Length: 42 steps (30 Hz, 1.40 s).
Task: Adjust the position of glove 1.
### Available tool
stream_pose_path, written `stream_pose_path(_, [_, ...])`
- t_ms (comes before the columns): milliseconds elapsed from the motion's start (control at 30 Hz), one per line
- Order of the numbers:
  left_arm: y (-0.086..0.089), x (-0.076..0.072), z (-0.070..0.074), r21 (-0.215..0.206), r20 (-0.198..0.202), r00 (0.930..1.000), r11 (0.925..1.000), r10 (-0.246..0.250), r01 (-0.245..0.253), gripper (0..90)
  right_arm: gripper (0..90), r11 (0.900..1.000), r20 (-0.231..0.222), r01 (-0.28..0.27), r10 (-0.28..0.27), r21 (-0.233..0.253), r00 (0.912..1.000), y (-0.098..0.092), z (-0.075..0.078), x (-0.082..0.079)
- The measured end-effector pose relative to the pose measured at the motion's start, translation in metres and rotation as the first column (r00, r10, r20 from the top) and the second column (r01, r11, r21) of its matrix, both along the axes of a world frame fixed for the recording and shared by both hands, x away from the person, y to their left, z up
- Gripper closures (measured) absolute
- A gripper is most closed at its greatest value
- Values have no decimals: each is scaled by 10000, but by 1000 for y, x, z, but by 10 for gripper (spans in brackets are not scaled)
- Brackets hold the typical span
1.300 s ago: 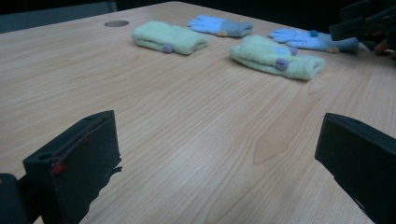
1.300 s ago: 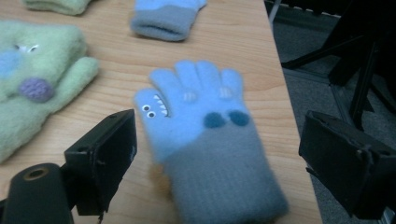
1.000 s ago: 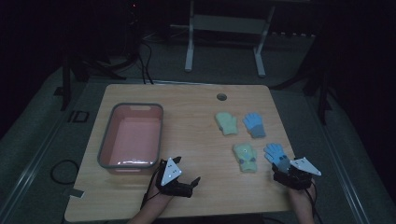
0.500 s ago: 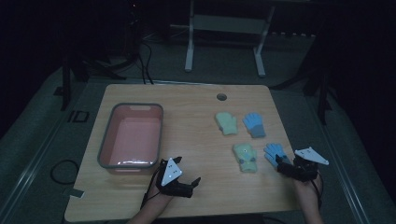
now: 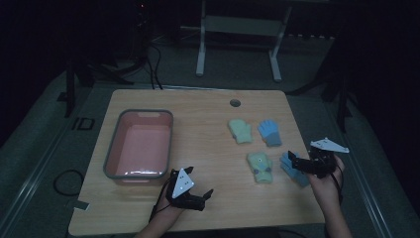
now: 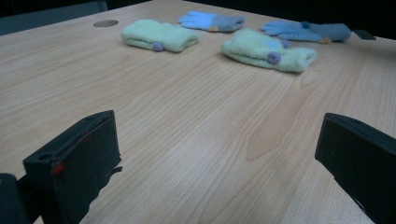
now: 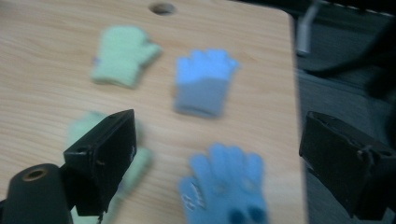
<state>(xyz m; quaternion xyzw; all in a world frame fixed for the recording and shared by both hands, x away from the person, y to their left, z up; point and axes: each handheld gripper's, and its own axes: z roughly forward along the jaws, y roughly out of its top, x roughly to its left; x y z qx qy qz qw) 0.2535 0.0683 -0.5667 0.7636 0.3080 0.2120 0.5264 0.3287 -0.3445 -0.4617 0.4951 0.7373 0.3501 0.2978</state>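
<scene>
Four knitted pieces lie on the right half of the wooden table: a far green mitten [image 5: 240, 131] [image 6: 159, 35] [image 7: 121, 56], a far blue glove [image 5: 270, 132] [image 6: 210, 21] [image 7: 203, 81], a near green mitten [image 5: 260, 167] [image 6: 266, 49] and a near blue glove [image 5: 292, 172] [image 6: 308, 31] [image 7: 224, 186]. My right gripper [image 5: 297, 162] [image 7: 219, 154] hovers open just above the near blue glove, jaws wide apart. Its left jaw hides part of the near green mitten. My left gripper [image 5: 204, 199] [image 6: 219, 158] rests open near the front edge, pointing at the mittens with bare wood between its jaws.
A pink tub with a grey rim [image 5: 113, 158] stands on the table's left half, just beyond my left gripper. A round cable hole [image 5: 235, 103] sits near the far edge. The table's right edge [image 5: 309, 163] runs close beside my right gripper. Dark floor and a metal stand lie beyond.
My right gripper has moved forward, away from the front edge, and now hangs over the near blue glove. The left gripper and all the gloves have stayed put.
</scene>
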Motion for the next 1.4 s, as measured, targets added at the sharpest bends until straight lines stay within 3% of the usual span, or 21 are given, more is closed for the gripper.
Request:
stream_pose_path(333, [0,-1,0,-34,55,9999,9999,100,-100,2,137,9976,-155,-692,692,18,9975,34,12,25])
stream_pose_path(500, [0,-1,0,-23,42,10000,10000,72,-72,2,227,9934,-243,-1132,1128,-161,9933,49,15,39])
stream_pose_path(667, [0,-2,0,-6,82,9999,10000,84,-84,2,273,9854,-397,-1695,1687,-179,9849,64,14,54])
stream_pose_path(900, [1,-3,0,-57,81,9999,9999,92,-91,2,319,9689,-851,-2465,2438,-234,9661,87,8,77])
stream_pose_path(1167, [2,-2,0,-88,12,10000,10000,47,-47,2,349,9598,-1213,-2800,2759,-179,9535,105,3,103])
stream_pose_path(1400, [2,-2,0,-112,11,10000,9999,-18,18,2,392,9609,-1487,-2761,2700,-218,9513,118,-8,125])
